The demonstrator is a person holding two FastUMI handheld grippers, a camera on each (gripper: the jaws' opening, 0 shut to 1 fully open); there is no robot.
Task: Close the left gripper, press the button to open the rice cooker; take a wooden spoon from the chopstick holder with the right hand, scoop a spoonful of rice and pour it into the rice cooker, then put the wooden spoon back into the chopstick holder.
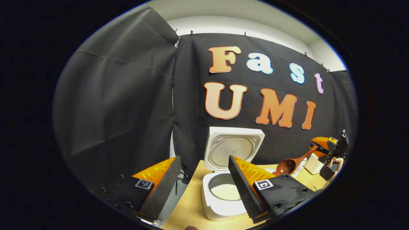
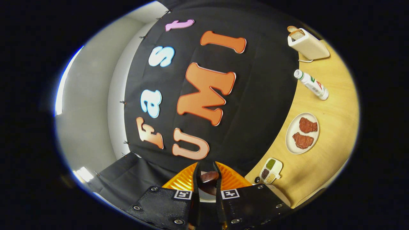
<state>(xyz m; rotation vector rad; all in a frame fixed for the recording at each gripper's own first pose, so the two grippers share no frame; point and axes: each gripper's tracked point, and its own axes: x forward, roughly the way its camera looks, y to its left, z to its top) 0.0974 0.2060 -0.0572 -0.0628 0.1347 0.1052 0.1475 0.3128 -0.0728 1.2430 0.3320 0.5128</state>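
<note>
In the left gripper view, the left gripper (image 1: pixel 204 188) takes up the lower middle of the frame with its two fingers spread wide apart and nothing between them. Through the gap, at lower center, a white rice cooker (image 1: pixel 223 191) stands on a light wooden table (image 1: pixel 187 210). Its lid (image 1: pixel 233 148) is raised upright behind the pot, and white rice (image 1: pixel 226 191) lies in the bottom of the inner pot.

At the right edge of the same view, farther off, the right gripper (image 1: pixel 316 150) is held by a hand (image 1: pixel 335 163). It grips the handle of a wooden spoon (image 1: pixel 292 163), whose round bowl points down and to the left, hanging above the table to the right of the rice cooker. Whether the spoon carries any rice cannot be made out. A small white container (image 1: pixel 313 164) stands just beside the gripper.

In the right gripper view, the scene is tilted. The right gripper's fingers, at bottom center, are drawn close together with the dark brown spoon clamped between them. Along the right side of the frame, from top to bottom, the table carries a white toaster (image 2: pixel 308 43) holding bread, a bottle (image 2: pixel 311 84), a plate (image 2: pixel 292 135) with two reddish pieces of meat, and a small divided dish (image 2: pixel 271 171) of grains.
</note>
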